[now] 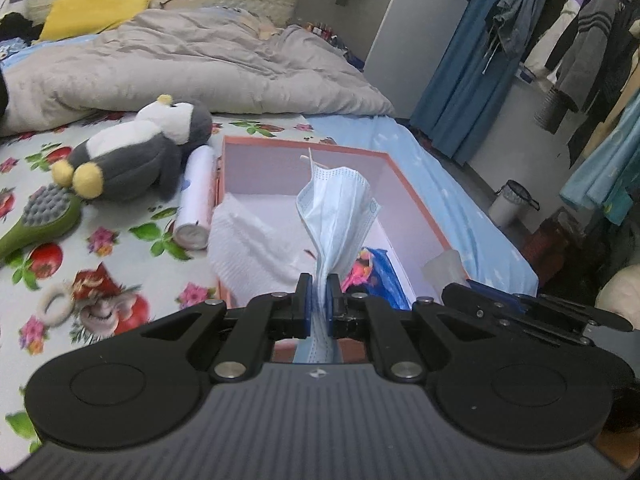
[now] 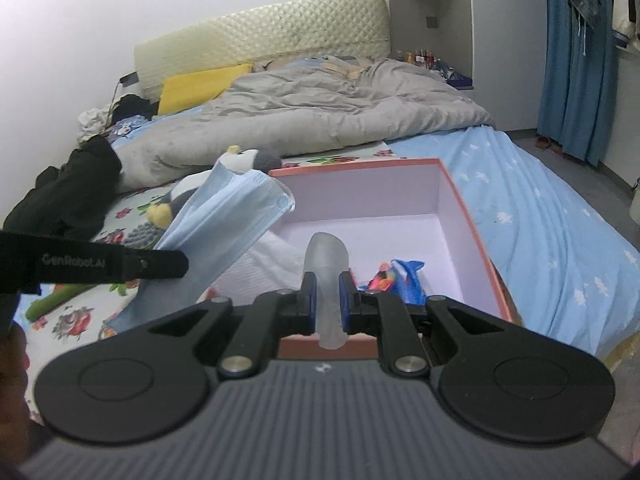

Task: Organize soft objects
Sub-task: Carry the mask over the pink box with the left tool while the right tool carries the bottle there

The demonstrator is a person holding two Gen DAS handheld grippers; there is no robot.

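Observation:
My left gripper (image 1: pixel 319 289) is shut on a light blue face mask (image 1: pixel 340 208) and holds it upright over the near end of an open pink box (image 1: pixel 416 196) on the bed. The mask also shows in the right wrist view (image 2: pixel 228 216), left of that box (image 2: pixel 468 216). My right gripper (image 2: pixel 328 286) is shut on a translucent soft piece (image 2: pixel 327 256) above the box's near edge. A white cloth (image 1: pixel 248 248) and a blue and pink toy (image 2: pixel 404 276) lie in the box. A grey and white penguin plush (image 1: pixel 136 152) lies left of the box.
A white tube (image 1: pixel 196 196) lies along the box's left side. A green brush (image 1: pixel 40 216) and a ring (image 1: pixel 56 304) lie on the floral sheet. A grey duvet (image 1: pixel 200 68) covers the far bed. Clothes (image 1: pixel 580 40) hang at the right; a bin (image 1: pixel 510 202) stands on the floor.

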